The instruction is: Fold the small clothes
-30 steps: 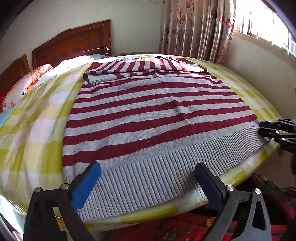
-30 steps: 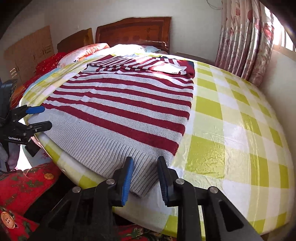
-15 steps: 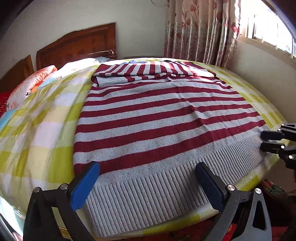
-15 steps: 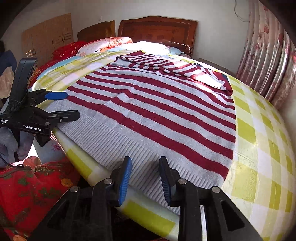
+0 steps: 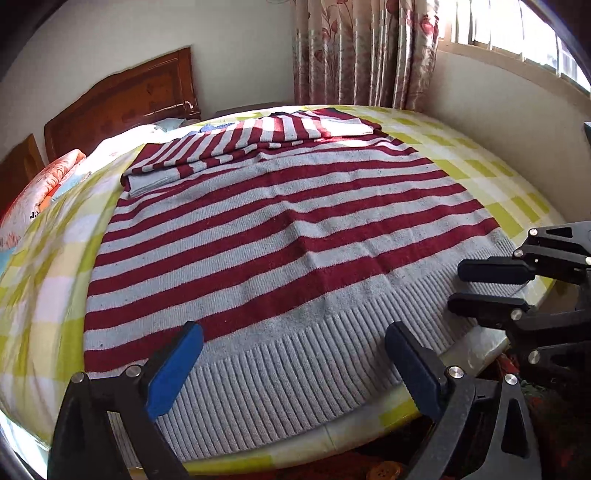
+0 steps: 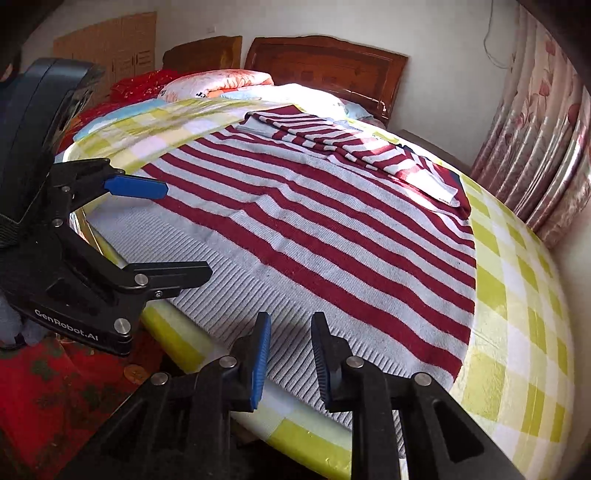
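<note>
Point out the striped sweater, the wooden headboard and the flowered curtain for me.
striped sweater (image 5: 280, 236), left wrist view, middle of its striped body.
wooden headboard (image 6: 325, 62), right wrist view, centre of its carved panel.
flowered curtain (image 5: 362, 51), left wrist view, the hanging folds beside the window.

Bedroom in a home, daylight.
Carved wooden headboard (image 6: 328, 70) w/ a second one (image 6: 201, 55) beside it against a plain white wall; pillows (image 6: 306, 98) and a folded floral quilt (image 6: 218, 83) stacked at the head end. Floral pink curtains (image 5: 364, 51) hang next to a sunlit window (image 5: 517, 33). Yellow-white checked cover (image 6: 517, 314) is spread over the surface, w/ a red-grey striped sweater (image 5: 280, 236) laid flat on it. Light wood cabinet doors (image 6: 107, 48) at far left; red patterned fabric (image 6: 55, 387) down below the edge.
</note>
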Demonstrator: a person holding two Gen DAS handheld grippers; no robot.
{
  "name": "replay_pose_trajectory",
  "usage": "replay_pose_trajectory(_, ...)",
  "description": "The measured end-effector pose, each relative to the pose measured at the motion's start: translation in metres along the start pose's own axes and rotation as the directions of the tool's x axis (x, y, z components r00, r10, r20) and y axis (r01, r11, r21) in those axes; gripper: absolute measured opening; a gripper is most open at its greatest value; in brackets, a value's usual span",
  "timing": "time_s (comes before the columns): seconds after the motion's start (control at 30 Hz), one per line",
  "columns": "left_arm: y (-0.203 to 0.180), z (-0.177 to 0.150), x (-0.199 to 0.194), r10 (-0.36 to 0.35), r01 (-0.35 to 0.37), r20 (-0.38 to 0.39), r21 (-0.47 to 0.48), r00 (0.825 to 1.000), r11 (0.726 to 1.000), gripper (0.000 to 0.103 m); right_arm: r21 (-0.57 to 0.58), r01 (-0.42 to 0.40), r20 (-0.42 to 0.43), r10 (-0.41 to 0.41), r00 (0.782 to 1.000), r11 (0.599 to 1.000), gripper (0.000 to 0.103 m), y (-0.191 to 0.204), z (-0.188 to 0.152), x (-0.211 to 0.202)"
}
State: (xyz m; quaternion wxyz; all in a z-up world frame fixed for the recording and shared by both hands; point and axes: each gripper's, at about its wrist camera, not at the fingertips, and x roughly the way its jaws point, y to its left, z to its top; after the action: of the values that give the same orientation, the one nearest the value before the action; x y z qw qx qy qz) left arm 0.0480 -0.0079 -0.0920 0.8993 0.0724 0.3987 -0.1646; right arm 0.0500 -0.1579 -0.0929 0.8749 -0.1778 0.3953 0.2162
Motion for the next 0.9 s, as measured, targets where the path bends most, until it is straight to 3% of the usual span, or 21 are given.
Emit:
replay_pose_trajectory(0.07, 0.014, -0.007, -0.006, 0.017, -0.017, 0.011, -0.014, 1.0, 1.0, 0.103, 0.052, -0.041, 0.022, 0.04, 0.999, 0.998, 0.031, -0.016, -0.01, -0.005)
replay_pose_trajectory(0.13, 0.03, -0.015, -0.012, 0.03, -0.029, 0.018, -0.042, 0.999, 0.999, 0.103, 0.112, -0.025, 0.015, 0.024, 1.0, 0.993, 0.031, -0.038, -0.024, -0.013)
replay_pose_trajectory(0.2, 0.041, -0.024, -0.019, 0.038, -0.036, 0.026, -0.054, 0.999, 0.998, 0.103, 0.161, -0.02, 0.015, 0.018, 1.0, 0.987, 0.031, -0.059, -0.04, -0.022)
replay_pose_trajectory(0.27, 0.046, -0.031, -0.025, 0.045, -0.043, 0.03, -0.049, 0.999, 0.998, 0.103, 0.201, -0.045, 0.037, 0.039, 0.999, 0.978, 0.022, -0.074, -0.052, -0.031)
replay_pose_trajectory(0.43, 0.06, -0.04, -0.052, 0.019, -0.01, 0.068, -0.136, 0.997, 0.991, 0.103, 0.223, -0.016, 0.03, 0.01, 0.999, 0.975, 0.024, -0.075, -0.05, -0.043)
replay_pose_trajectory(0.53, 0.083, -0.049, -0.066, 0.009, 0.008, 0.079, -0.211, 0.997, 0.977, 0.103, 0.332, -0.023, 0.038, 0.011, 0.999, 0.943, 0.027, -0.095, -0.063, -0.056)
replay_pose_trajectory(0.67, 0.11, -0.06, -0.065, -0.028, 0.05, 0.075, -0.312, 0.997, 0.949, 0.103, 0.468, -0.088, 0.011, 0.094, 0.996, 0.879, 0.029, -0.115, -0.084, -0.054)
replay_pose_trajectory(0.8, 0.109, -0.057, -0.062, -0.047, 0.073, 0.087, -0.329, 0.995, 0.941, 0.103, 0.477, -0.115, 0.024, 0.118, 0.993, 0.872, 0.03, -0.11, -0.078, -0.043)
replay_pose_trajectory(0.9, 0.104, -0.056, -0.06, -0.033, 0.055, 0.077, -0.313, 0.997, 0.948, 0.103, 0.421, -0.108, 0.011, 0.114, 0.993, 0.901, 0.034, -0.092, -0.06, -0.033)
